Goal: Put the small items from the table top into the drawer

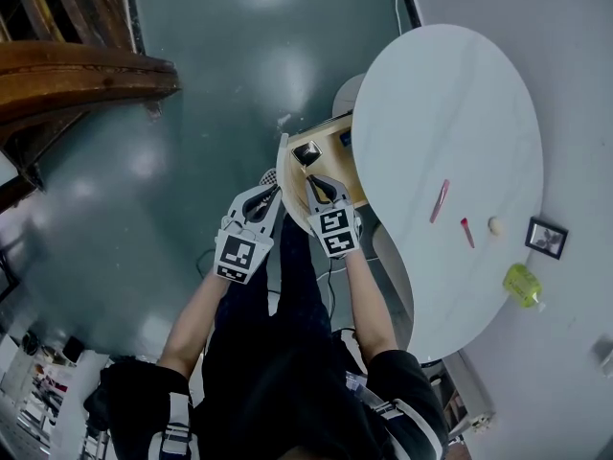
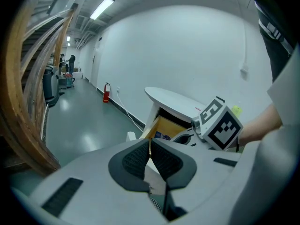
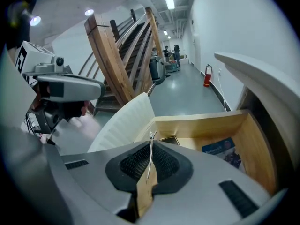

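Below, thin metal pin (image 3: 149, 163) being pinched in right gripper (image 3: 151, 138) at open wooden drawer (image 3: 201, 118); left gripper (image 2: 150, 143) being held shut, empty; white table top (image 1: 450, 94), teal floor (image 1: 220, 84), wooden staircase (image 1: 67, 75) around.

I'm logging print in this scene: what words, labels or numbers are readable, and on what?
None can be read.
Blue printed card in the wooden drawer: print too blurred.
Black-and-white marker cubes: square patterns only, no words.
Yellow-green bottle on the white table: label too small.

Head view: steeply down onto desk (image 1: 450, 103) and open drawer (image 1: 326, 127). Left gripper view, right gripper view: close behind own jaws, both facing that drawer.
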